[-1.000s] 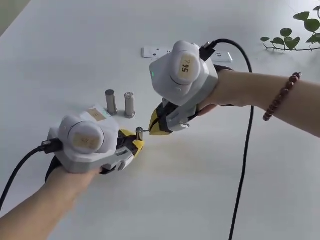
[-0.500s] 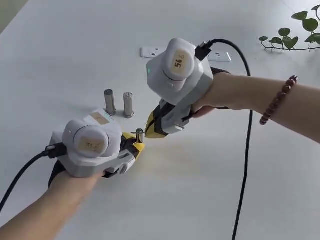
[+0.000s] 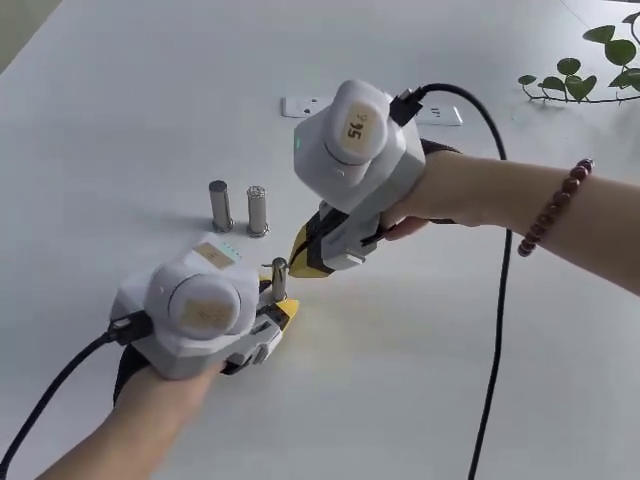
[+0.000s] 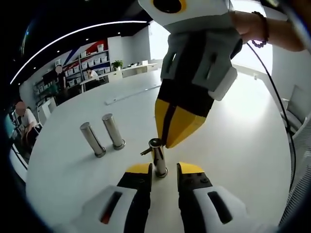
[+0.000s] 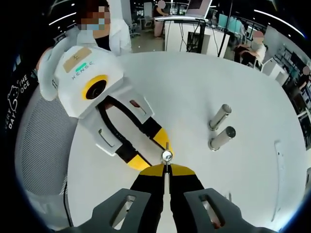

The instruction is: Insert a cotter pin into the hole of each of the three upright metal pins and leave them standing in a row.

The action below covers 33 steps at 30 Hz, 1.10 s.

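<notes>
- Mid-insertion: right gripper (image 5: 166,168) fingers pinch the cotter pin (image 4: 145,151), tip through the metal pin (image 4: 157,158).
- Fingers of the left gripper (image 4: 164,169) flank that pin; grip unclear.
- Next: push it home.

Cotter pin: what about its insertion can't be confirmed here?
Left gripper view: right tool covers the hole in the metal pin; cotter pin mostly hidden.
Head view: cotter pin too small, behind the right tool's tip.
Left tool: contact with metal pin unclear in either gripper view.
</notes>
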### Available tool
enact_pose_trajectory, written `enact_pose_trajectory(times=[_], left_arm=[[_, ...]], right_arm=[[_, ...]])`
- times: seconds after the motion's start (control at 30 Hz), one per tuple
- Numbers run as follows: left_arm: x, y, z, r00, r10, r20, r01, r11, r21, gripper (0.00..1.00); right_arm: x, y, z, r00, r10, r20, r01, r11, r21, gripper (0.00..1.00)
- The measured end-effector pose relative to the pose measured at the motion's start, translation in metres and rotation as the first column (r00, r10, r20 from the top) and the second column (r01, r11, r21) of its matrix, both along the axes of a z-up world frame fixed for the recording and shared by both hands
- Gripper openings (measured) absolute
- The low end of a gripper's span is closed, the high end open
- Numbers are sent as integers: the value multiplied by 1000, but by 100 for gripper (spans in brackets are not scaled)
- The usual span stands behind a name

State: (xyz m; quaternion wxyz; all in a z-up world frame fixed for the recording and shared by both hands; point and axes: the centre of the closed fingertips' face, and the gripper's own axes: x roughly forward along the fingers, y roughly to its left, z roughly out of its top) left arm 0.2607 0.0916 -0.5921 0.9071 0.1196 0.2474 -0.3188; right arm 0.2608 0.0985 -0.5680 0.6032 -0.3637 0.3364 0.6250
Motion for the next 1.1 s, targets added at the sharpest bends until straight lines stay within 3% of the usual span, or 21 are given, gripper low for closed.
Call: enact_pose_trajectory(times=[0.07, 0.17, 0.3, 0.53, 0.63, 0.9, 1.1], left_arm=[[3, 1, 2, 1000, 17, 8, -17, 1000, -9, 18], [4, 1, 2, 999, 33, -4, -33, 999, -26, 18], [4, 4, 2, 999, 42, -1, -42, 999, -24, 17], [7, 8, 6, 997, 82, 10, -81, 996, -40, 16], [6, 6, 6, 997, 81, 1, -81, 995, -51, 15], [6, 6, 6, 994, 105, 5, -105, 993, -53, 8], [7, 5, 6, 993, 114, -2, -114, 991, -63, 8]], right_arm=[[0, 1, 1, 1000, -11, -4, 11, 1000, 10, 0], [1, 2, 2, 999, -36, -13, 36, 999, 28, 0], [1, 0, 4, 999, -39, -5, 39, 999, 35, 7], [0, -6, 6, 999, -34, 6, 33, 999, 35, 3], [-2, -7, 7, 1000, -28, 3, 28, 999, 40, 0], [-2, -5, 6, 1000, -29, 0, 29, 999, 38, 0], [0, -1, 6, 999, -37, 0, 37, 998, 45, 0]])
